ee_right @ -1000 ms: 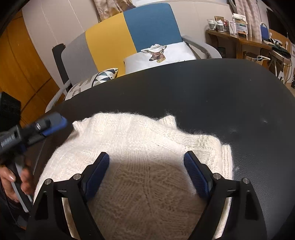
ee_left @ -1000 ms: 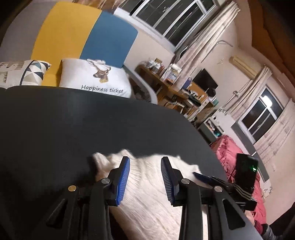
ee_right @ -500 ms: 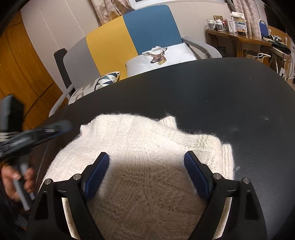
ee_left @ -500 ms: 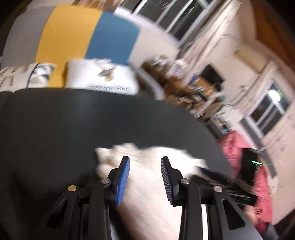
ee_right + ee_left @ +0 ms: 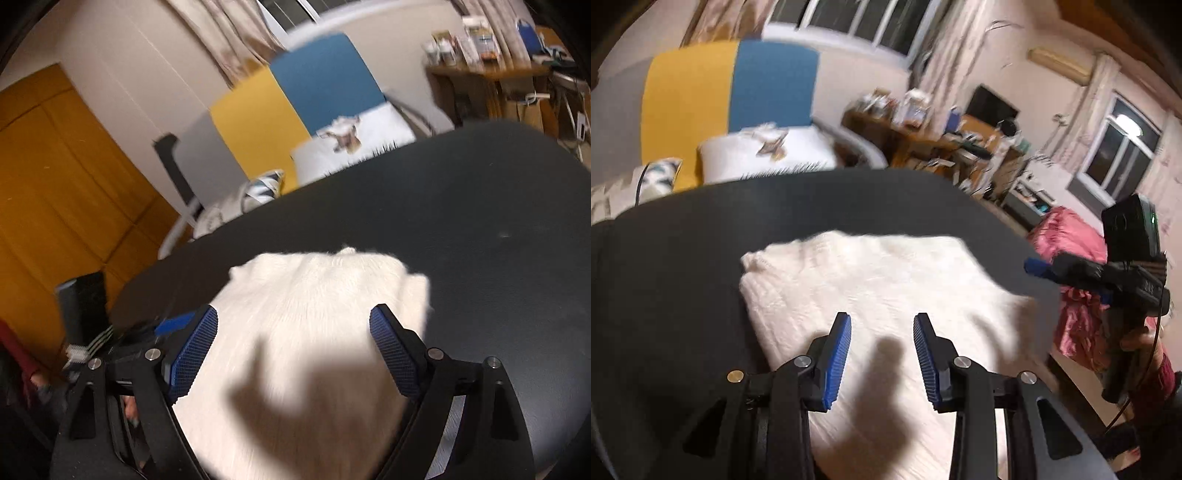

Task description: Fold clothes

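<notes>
1. While both views are smeared by motion blur, the white knitted sweater (image 5: 871, 295) is plain enough: it lies folded into a rough block on the black table (image 5: 683, 277), towards the near edge.
2. Seen from the left wrist camera, the left gripper (image 5: 882, 363) hangs above the near part of the sweater with its blue-padded fingers (image 5: 836, 362) a moderate gap apart and nothing between them; a shadow falls on the knit between the jaws.
3. Seen from the right wrist camera, the right gripper (image 5: 291, 363) is spread wide over the same sweater (image 5: 321, 295), its pads (image 5: 393, 356) clear of the cloth at either side, holding nothing.
4. Off the table's right edge in the left view, the right gripper (image 5: 1039, 267) shows side-on, held by a hand (image 5: 1137, 341); from this angle I cannot tell its opening.
5. Beyond the far edge of the table (image 5: 480, 221) stands a sofa back (image 5: 731, 88) in grey, yellow and blue panels, with a white cushion (image 5: 764, 155) bearing a deer print against it and a patterned cushion (image 5: 661, 173) to its left.
6. Far right in the left view, a cluttered wooden desk (image 5: 923, 136) sits under curtains, and a pink-red cloth (image 5: 1067, 240) lies past the table's right side.
</notes>
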The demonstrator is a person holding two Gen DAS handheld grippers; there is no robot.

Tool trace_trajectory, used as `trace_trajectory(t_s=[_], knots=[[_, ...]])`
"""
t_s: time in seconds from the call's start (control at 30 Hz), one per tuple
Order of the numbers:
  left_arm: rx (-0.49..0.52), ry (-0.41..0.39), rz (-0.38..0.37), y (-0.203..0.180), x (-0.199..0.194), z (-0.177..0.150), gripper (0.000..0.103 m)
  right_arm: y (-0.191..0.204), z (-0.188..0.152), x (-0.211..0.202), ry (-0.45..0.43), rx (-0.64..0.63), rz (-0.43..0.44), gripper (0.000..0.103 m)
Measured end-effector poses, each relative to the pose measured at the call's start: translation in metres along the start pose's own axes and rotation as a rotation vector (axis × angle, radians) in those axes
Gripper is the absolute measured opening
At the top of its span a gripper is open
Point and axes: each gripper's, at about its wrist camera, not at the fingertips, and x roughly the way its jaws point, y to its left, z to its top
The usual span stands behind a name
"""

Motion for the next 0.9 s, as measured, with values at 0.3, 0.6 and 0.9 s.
trace_trajectory(t_s=[0.3, 0.6, 0.9], knots=[[0.167, 0.025, 0.084, -0.034, 0.016, -0.036, 0.036, 0.025, -0.098, -0.025, 0.114, -0.067, 0.144, 0.087], [0.227, 0.058, -0.052, -0.064, 0.014, 0.001, 0.036, 0.018, -0.111, -0.01, 0.11, -0.097, 0.079, 0.087], [0.399, 0.291, -0.173, -0.112, 0.097, 0.035, 0.035, 0.03, -0.109, -0.012, 0.081, -0.199, 0.118, 0.087]])
